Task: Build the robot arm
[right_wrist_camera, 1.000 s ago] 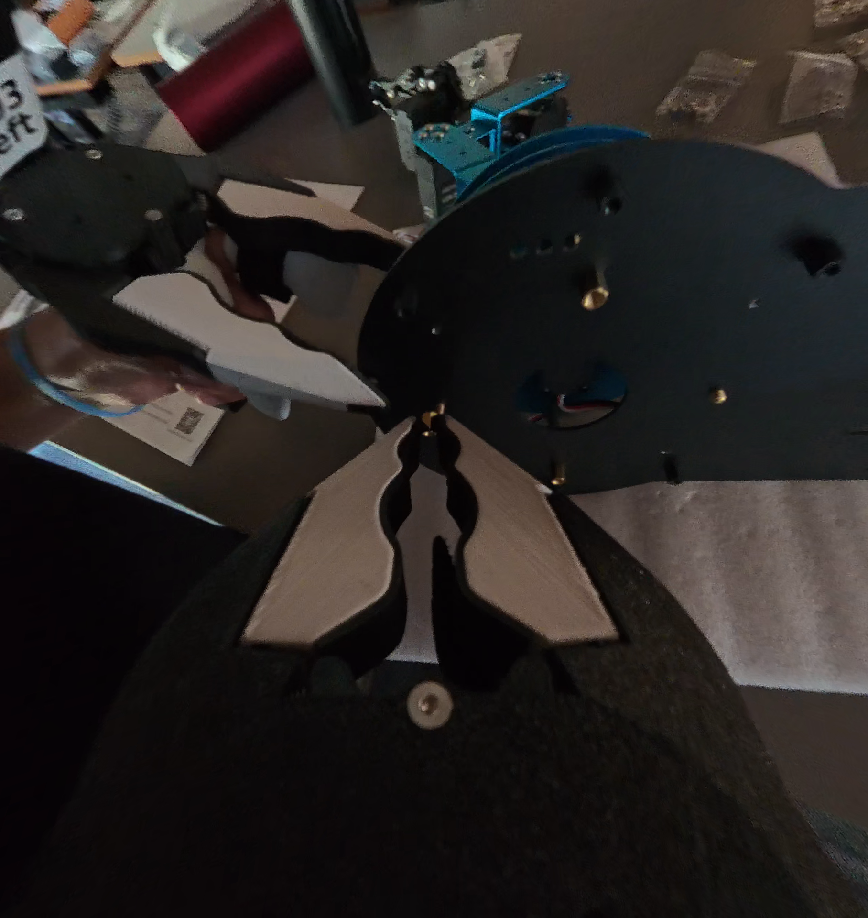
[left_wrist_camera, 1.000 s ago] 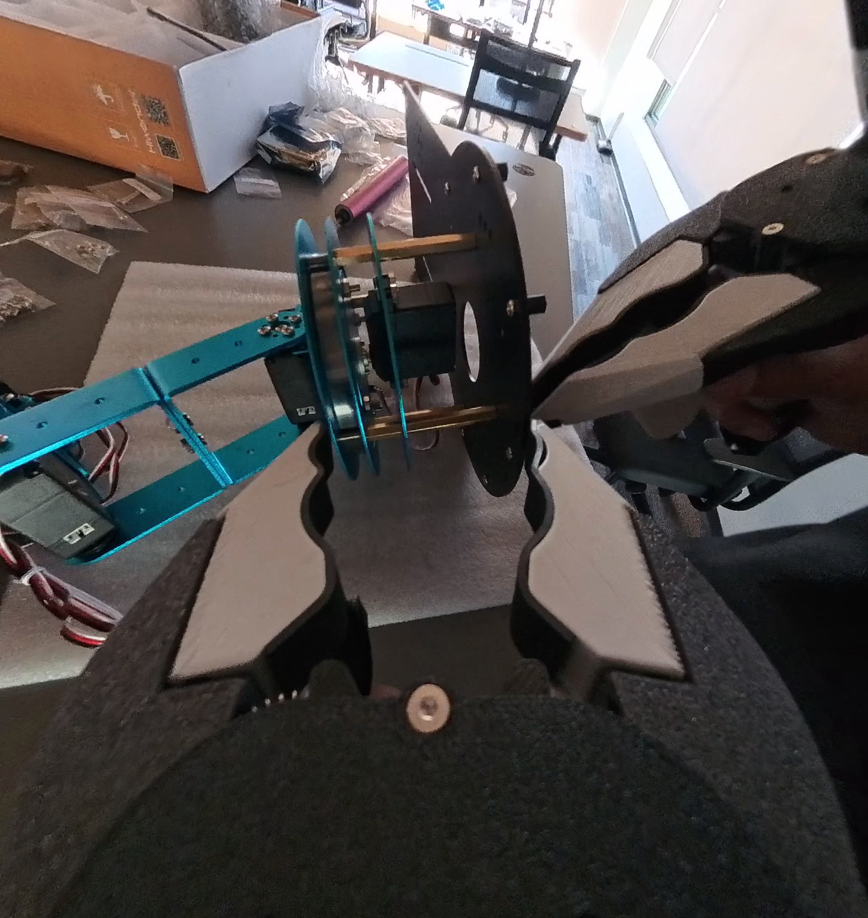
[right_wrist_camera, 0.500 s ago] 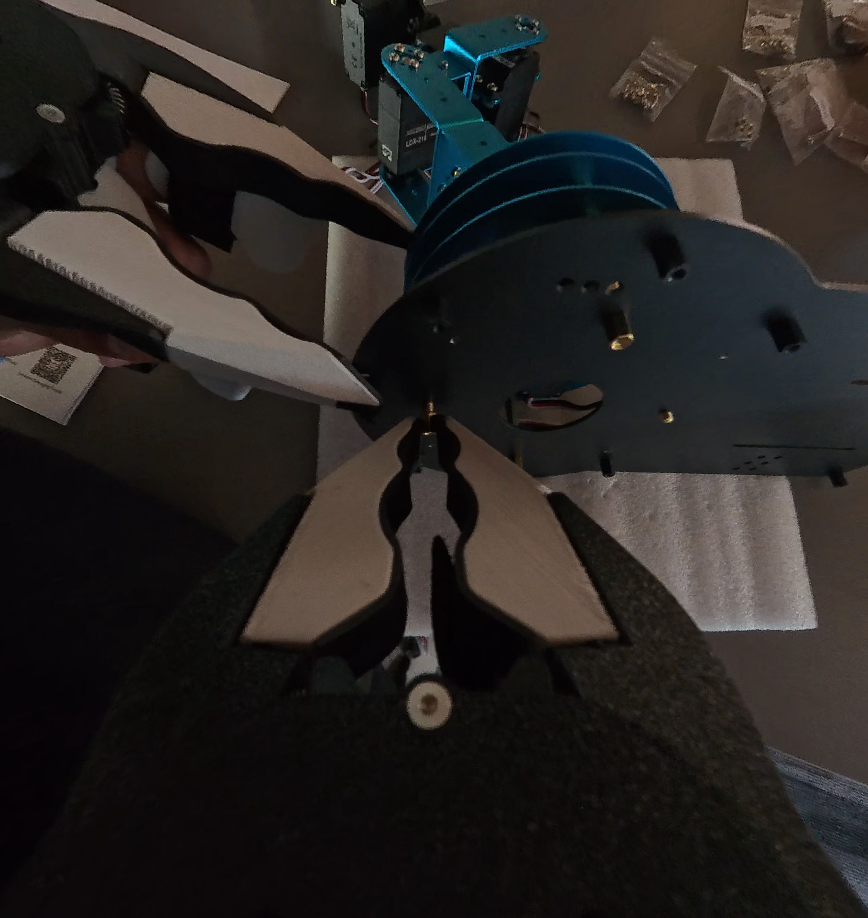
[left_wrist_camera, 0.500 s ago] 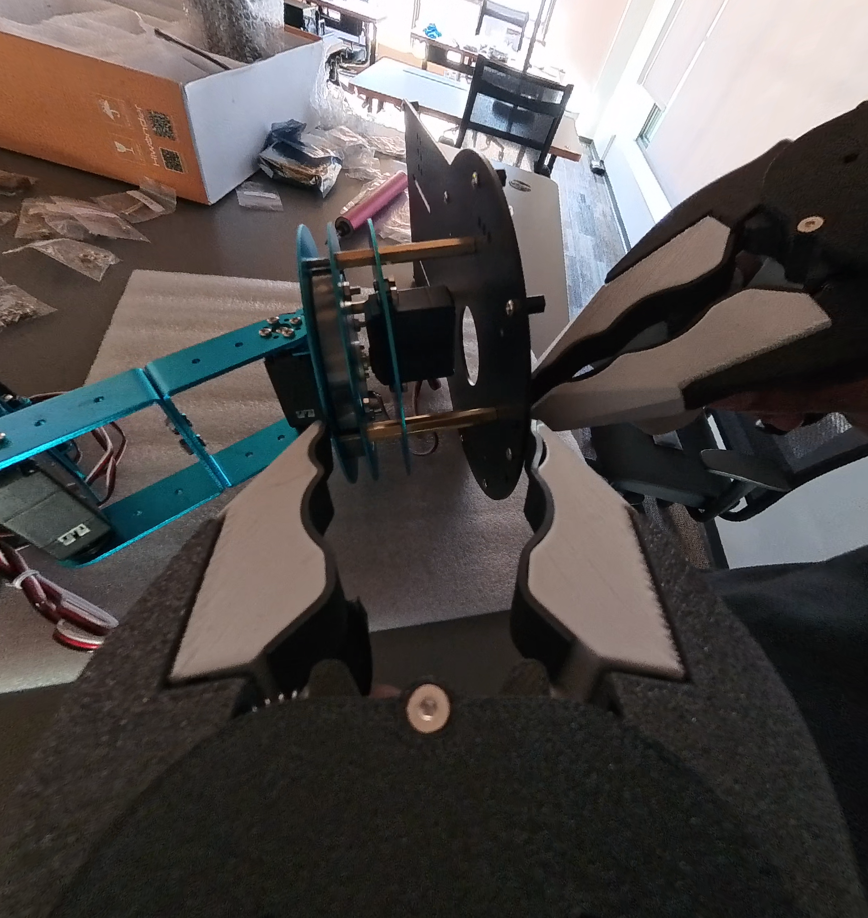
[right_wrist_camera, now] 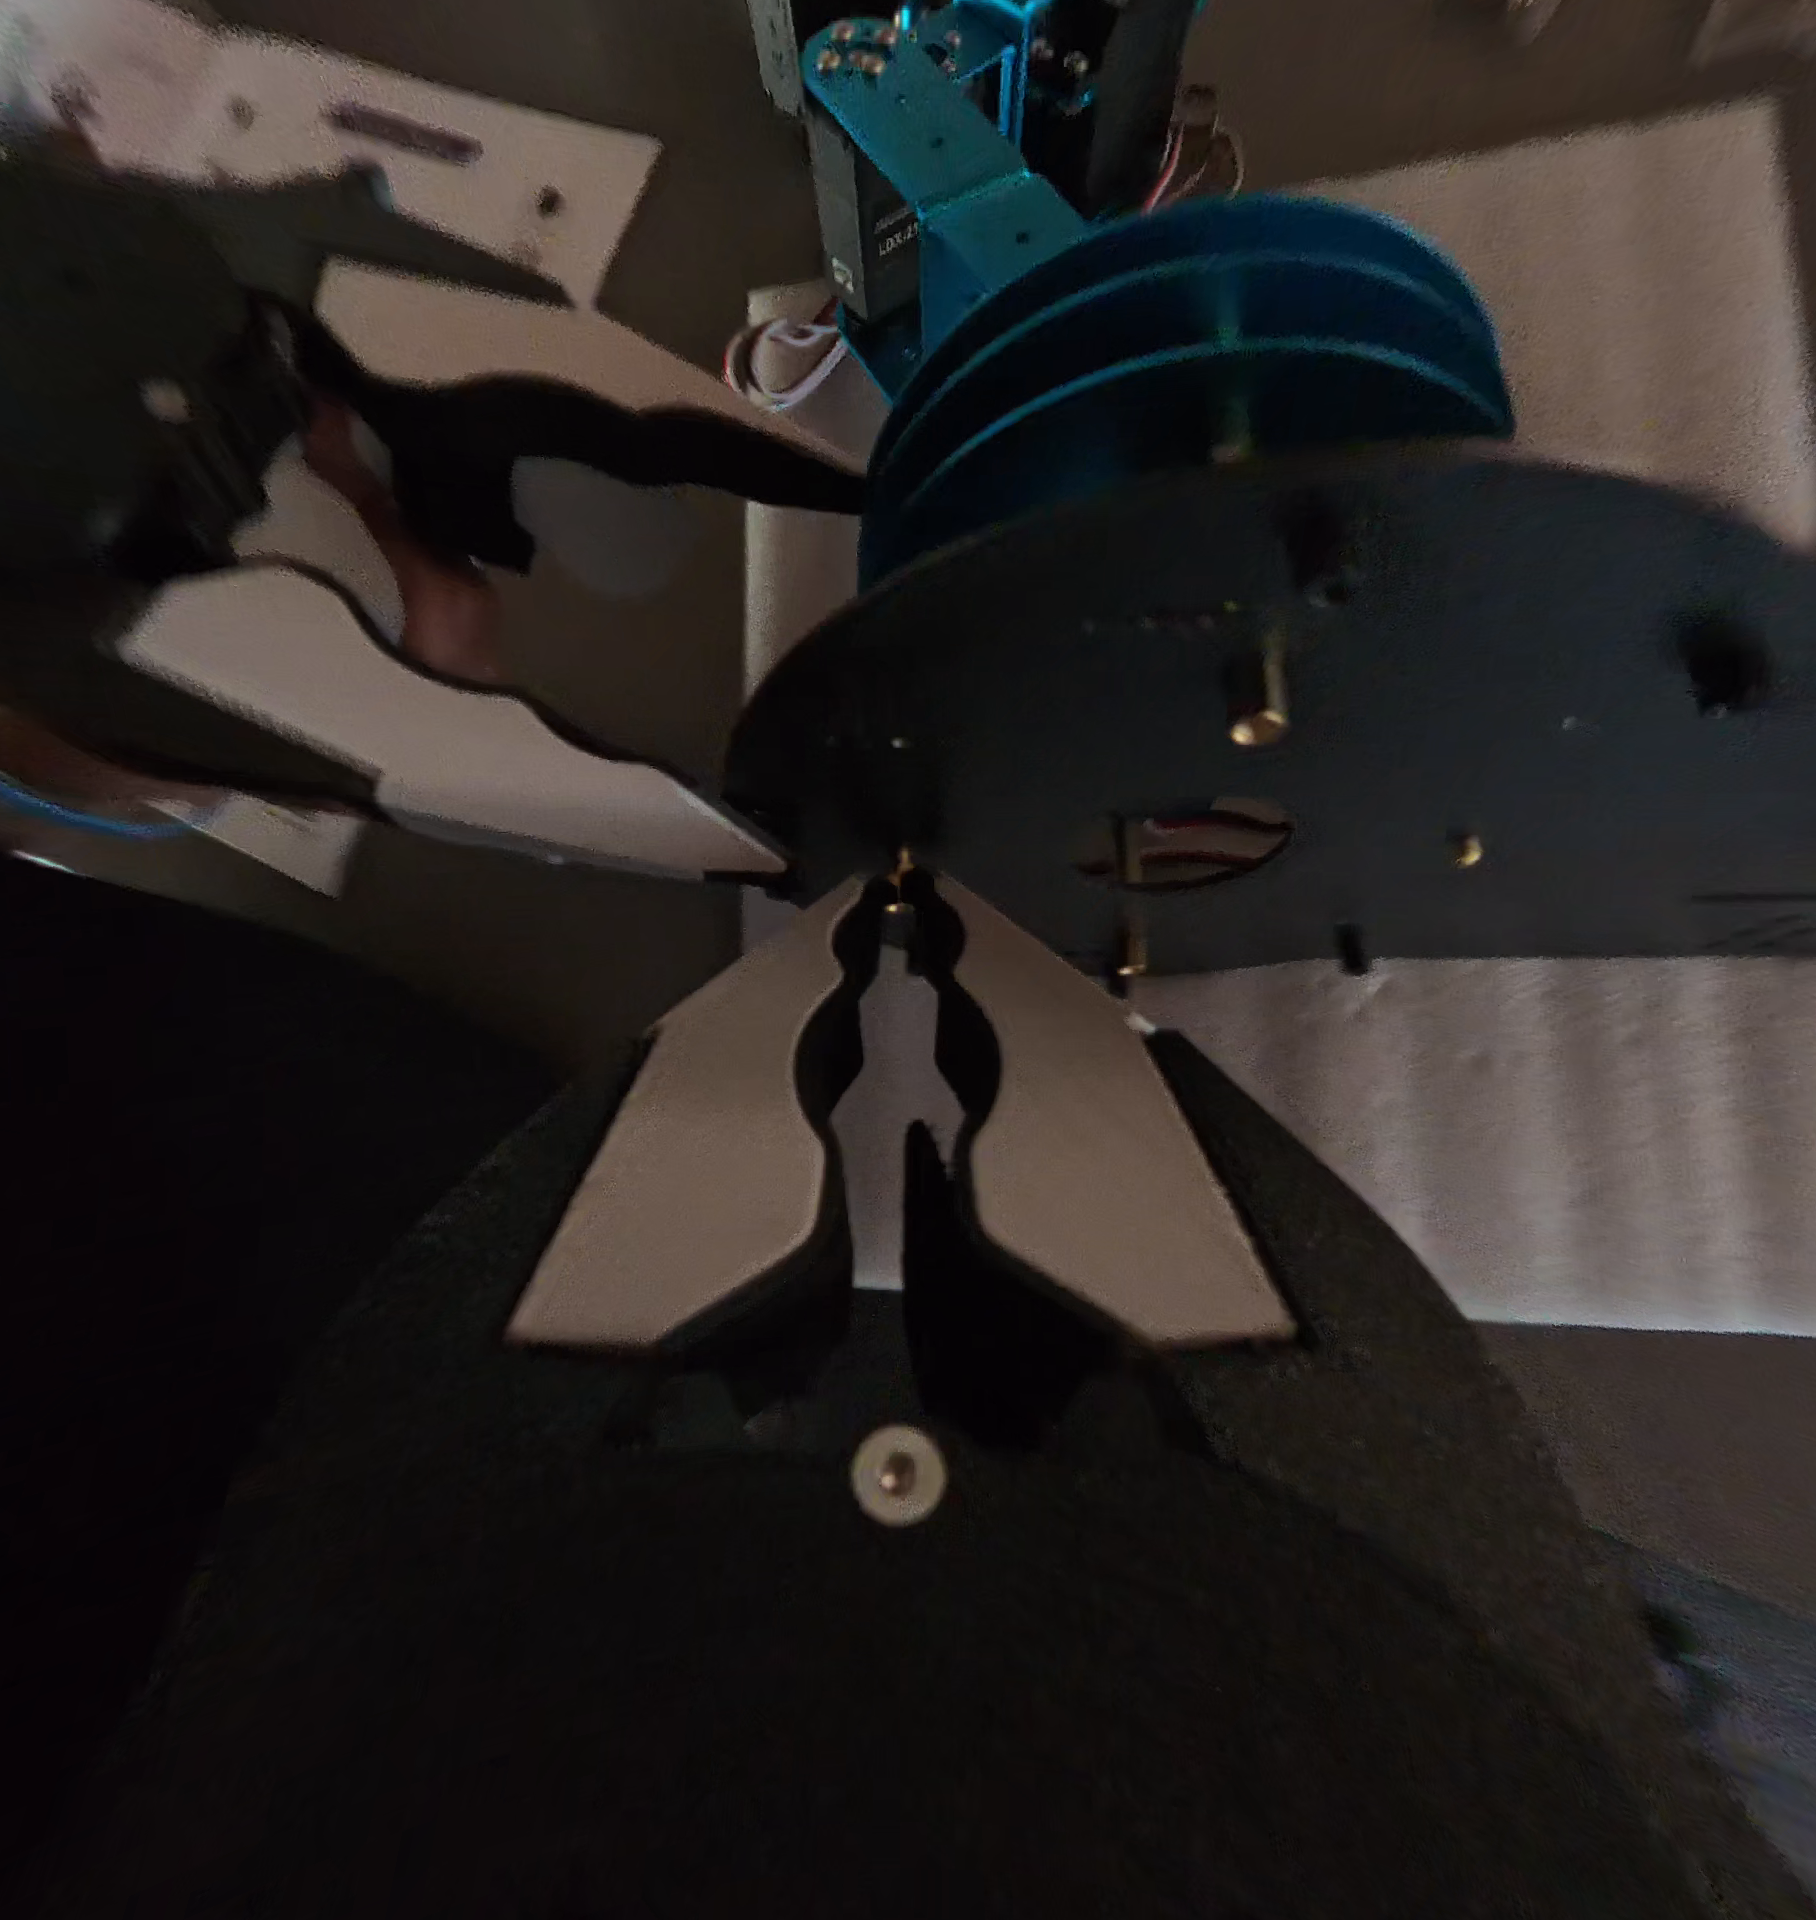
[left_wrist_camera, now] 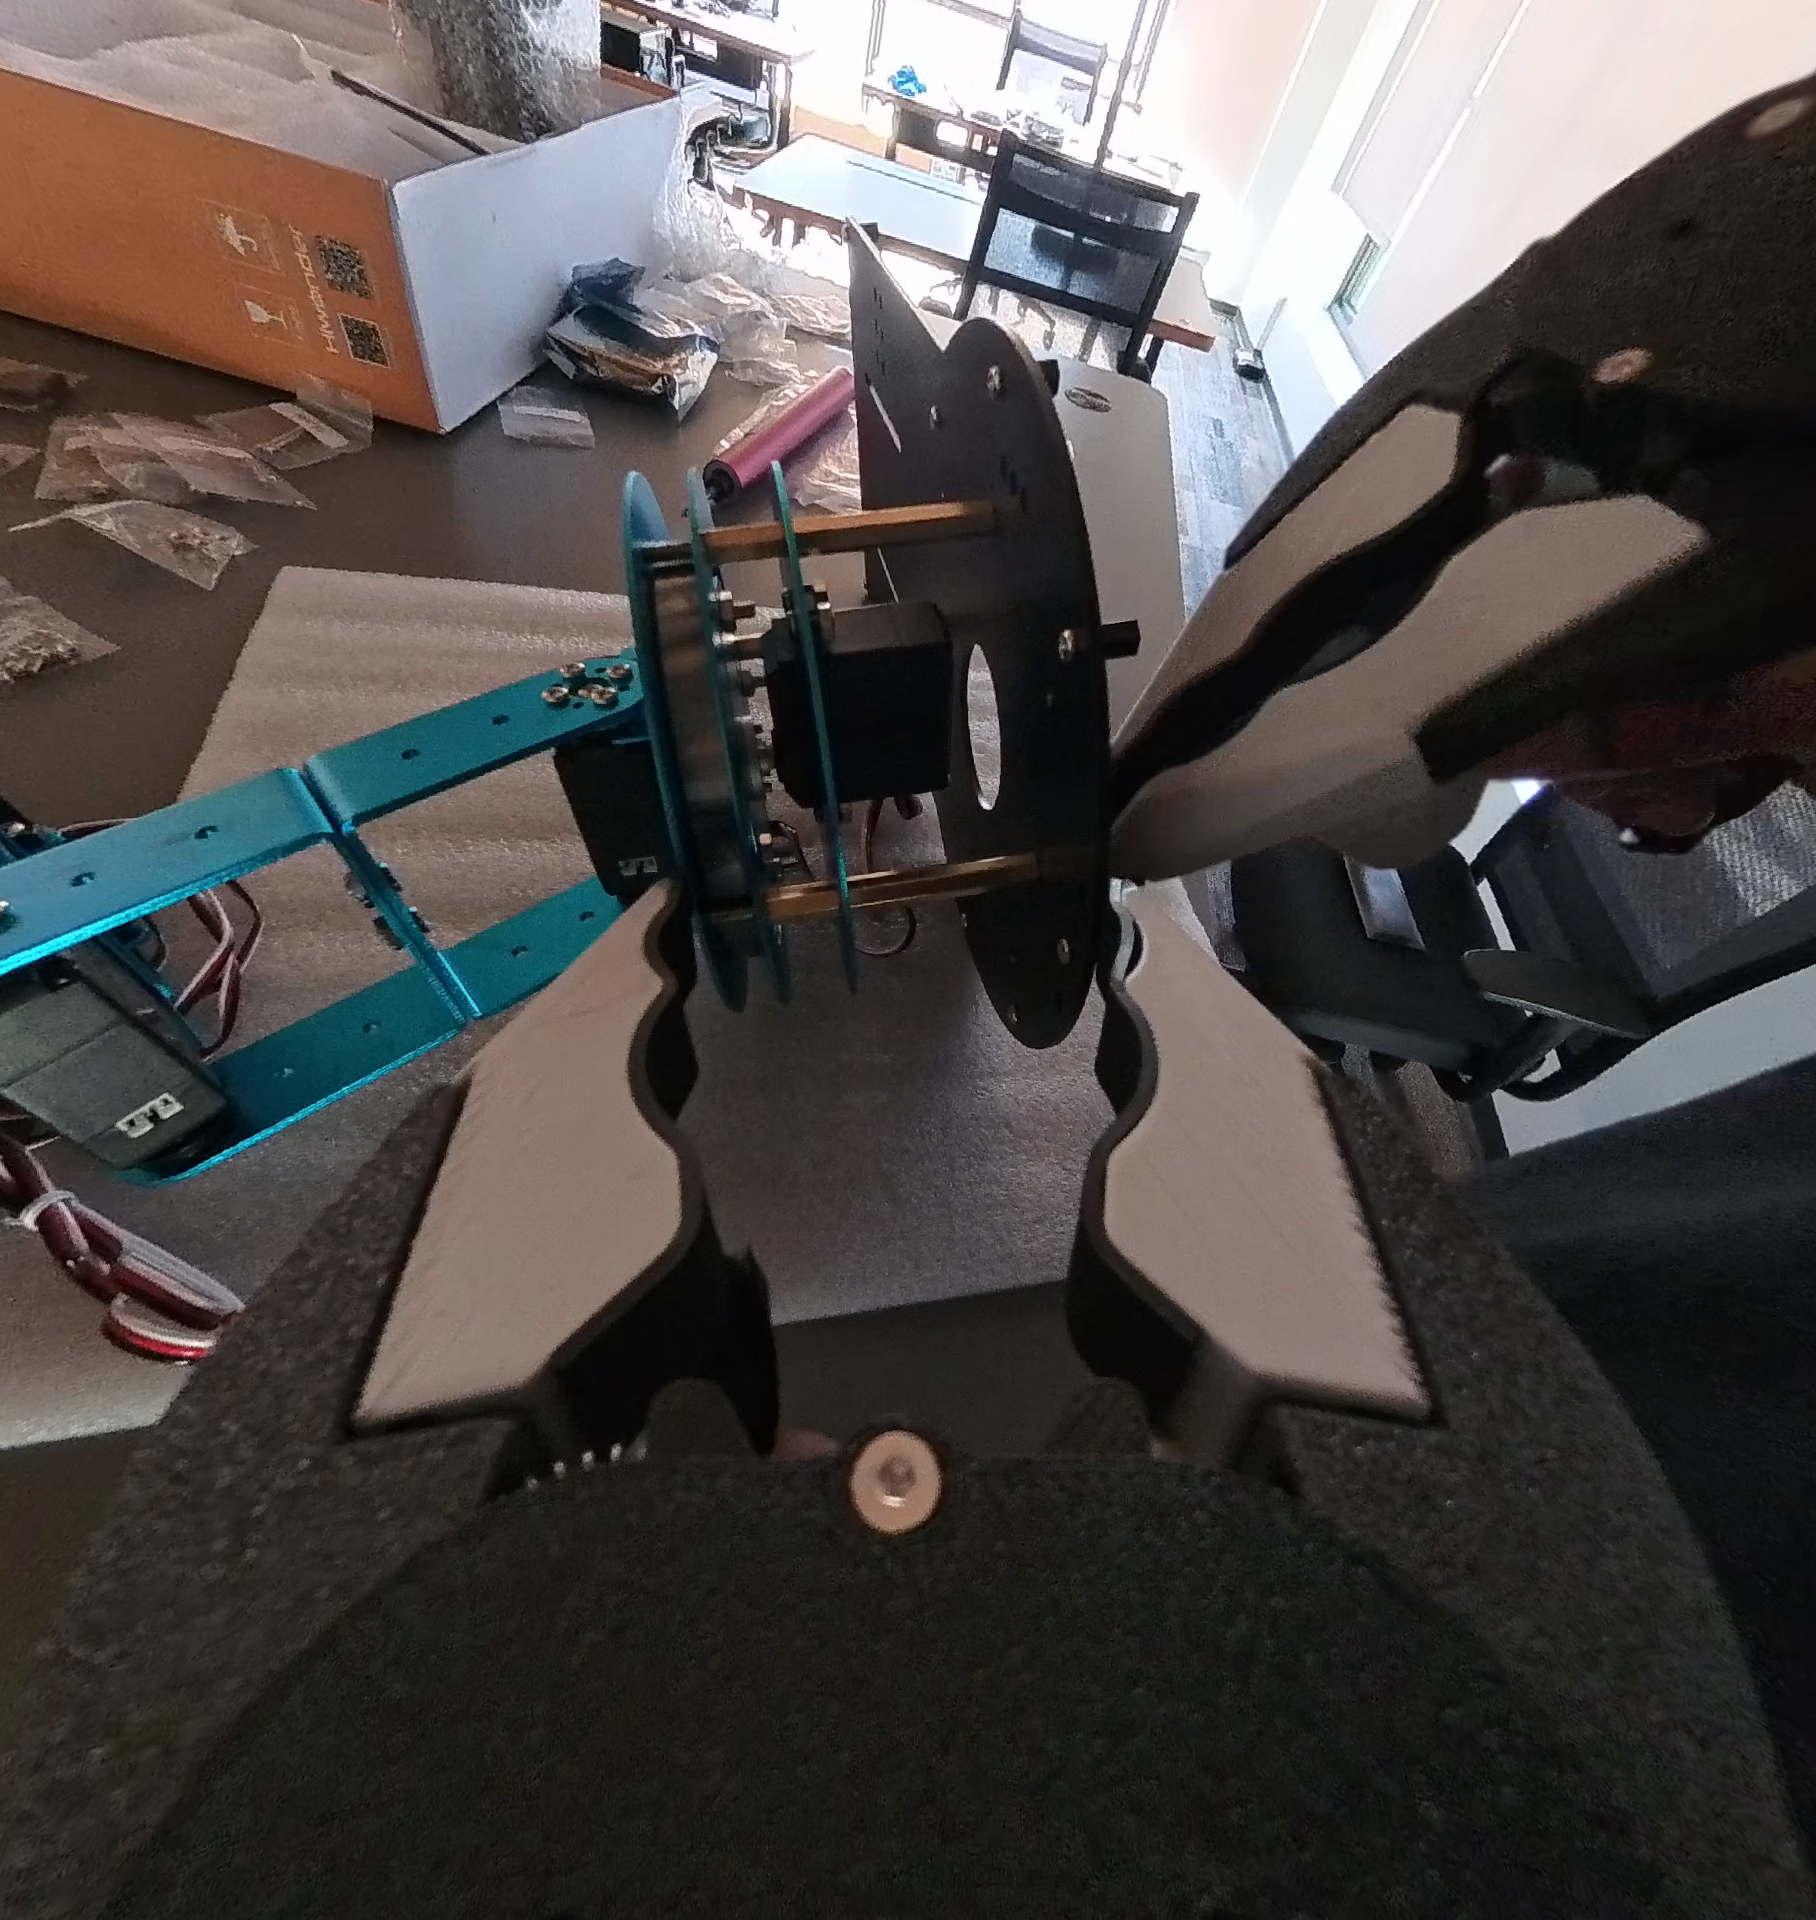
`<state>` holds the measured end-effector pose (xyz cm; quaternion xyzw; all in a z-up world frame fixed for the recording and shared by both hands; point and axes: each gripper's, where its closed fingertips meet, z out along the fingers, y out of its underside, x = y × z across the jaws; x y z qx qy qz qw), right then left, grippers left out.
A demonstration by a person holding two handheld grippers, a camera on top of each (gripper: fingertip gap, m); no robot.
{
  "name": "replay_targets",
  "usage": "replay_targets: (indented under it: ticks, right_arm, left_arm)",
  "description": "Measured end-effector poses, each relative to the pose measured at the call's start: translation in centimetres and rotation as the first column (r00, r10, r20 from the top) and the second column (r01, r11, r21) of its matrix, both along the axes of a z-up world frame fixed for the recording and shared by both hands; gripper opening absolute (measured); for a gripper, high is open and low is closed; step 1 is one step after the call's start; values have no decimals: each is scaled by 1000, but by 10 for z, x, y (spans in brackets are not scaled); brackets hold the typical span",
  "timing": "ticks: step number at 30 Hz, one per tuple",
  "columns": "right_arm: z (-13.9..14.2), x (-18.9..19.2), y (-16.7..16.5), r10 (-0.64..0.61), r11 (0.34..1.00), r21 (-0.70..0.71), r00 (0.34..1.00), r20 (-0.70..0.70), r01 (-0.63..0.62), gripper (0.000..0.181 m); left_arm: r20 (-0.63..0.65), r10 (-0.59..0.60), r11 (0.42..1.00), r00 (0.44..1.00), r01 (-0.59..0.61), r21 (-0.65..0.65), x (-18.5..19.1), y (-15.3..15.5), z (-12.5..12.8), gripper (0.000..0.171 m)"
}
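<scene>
A robot-arm kit lies on its side: a blue metal arm [left_wrist_camera: 260, 831] with servos, blue discs [left_wrist_camera: 665, 727] and a black base plate [left_wrist_camera: 1029, 675] joined by brass standoffs [left_wrist_camera: 935, 883]. My left gripper [left_wrist_camera: 888, 914] spans this base, one fingertip on the blue disc, the other on the black plate, clamping it. My right gripper [right_wrist_camera: 899, 894] is nearly shut on a small brass screw [right_wrist_camera: 902, 868] at the black plate's [right_wrist_camera: 1403, 748] edge. It also shows in the left wrist view [left_wrist_camera: 1127, 821], tips at the end of the lower standoff. The left gripper [right_wrist_camera: 821, 675] shows blurred there.
A white foam sheet [left_wrist_camera: 416, 665] lies under the kit on a dark table. An orange and white cardboard box [left_wrist_camera: 208, 208], small bags of parts [left_wrist_camera: 156, 468] and a purple cylinder [left_wrist_camera: 779, 436] lie behind. A black chair [left_wrist_camera: 1080, 249] stands beyond. A paper sheet [right_wrist_camera: 416, 135] lies at left.
My right gripper has swung upward around the brass screw with its tips staying at the plate; its view is now blurred. My left gripper holds the base still.
</scene>
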<state>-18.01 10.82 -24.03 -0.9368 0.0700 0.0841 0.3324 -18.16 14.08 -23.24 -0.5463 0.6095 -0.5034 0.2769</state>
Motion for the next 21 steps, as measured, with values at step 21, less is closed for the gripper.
replay_targets:
  ticks: [21]
  right_arm:
    - [9, 24, -5, -127, 981, 78, 889, -440, 179, 12]
  left_arm:
    - [0, -2, 1000, 1000, 2, 4, 0, 0, 0, 77]
